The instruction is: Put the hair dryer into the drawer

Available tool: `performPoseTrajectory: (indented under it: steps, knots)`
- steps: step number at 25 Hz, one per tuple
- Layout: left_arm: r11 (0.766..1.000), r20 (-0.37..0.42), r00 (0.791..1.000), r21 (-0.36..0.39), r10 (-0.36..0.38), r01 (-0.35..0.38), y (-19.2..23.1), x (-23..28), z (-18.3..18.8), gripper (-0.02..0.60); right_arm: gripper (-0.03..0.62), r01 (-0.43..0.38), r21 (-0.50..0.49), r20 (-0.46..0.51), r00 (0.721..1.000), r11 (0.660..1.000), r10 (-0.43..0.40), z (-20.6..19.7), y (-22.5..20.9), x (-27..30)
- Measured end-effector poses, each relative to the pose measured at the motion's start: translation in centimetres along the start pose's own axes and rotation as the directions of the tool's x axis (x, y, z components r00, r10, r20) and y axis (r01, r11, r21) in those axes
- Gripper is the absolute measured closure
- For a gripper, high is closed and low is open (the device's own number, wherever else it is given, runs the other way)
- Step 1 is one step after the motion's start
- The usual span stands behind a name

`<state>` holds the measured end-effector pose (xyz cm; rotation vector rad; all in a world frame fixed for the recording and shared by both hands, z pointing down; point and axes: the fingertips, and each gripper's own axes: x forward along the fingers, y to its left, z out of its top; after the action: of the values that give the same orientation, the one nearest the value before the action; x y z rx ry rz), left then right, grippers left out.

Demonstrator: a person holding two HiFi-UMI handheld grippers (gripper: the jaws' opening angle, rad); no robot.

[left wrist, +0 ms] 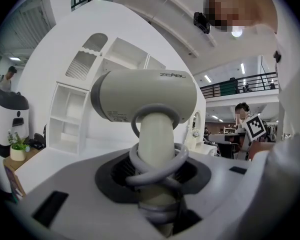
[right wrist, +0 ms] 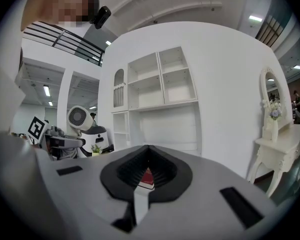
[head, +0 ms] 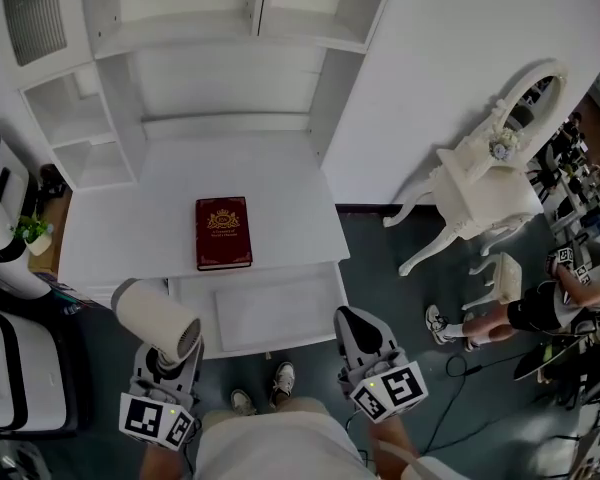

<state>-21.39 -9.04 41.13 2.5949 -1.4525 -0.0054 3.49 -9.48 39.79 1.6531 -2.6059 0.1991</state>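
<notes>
White counter [head: 280, 183] with shelves is carrying a red book [head: 223, 232], and the drawer [head: 280, 313] under its front edge is standing open.
Left claw [left wrist: 157, 184] is gripping the hair dryer [left wrist: 145, 96] by its cord-wrapped handle, holding it in the air just left of the drawer; right claw [right wrist: 146, 169] is hovering empty, jaws together, near the drawer's right corner.

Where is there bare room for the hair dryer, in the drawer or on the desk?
The open drawer looks bare across its whole floor. On the desk, bare patches flank the red book, left and right. Only the middle, under the book, is taken.
</notes>
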Motion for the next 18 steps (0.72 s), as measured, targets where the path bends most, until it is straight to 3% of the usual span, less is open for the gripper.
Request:
performPoseTrajectory:
  steps: [5,10,18]
  knots:
    - [0.999,-0.040,0.999,0.031,0.018,-0.017,-0.6,3.2,-0.4,0.407,0.586,-0.031,0.025,0.025,0.999,0.999,0.031,0.7,-3.0,2.1]
    - [1.000,-0.067,0.998,0.012,0.013,-0.012,-1.4,6.0,-1.3,0.407,0.586,-0.050,0.048,0.022,0.999,0.998,0.049,0.2,-5.4,3.8]
    - [0.999,-0.156,0.987,-0.013,-0.042,0.041,-3.1,9.4,-4.8,0.405,0.586,-0.033,0.076,0.008,0.999,0.997,0.033,-0.5,-8.1,4.0]
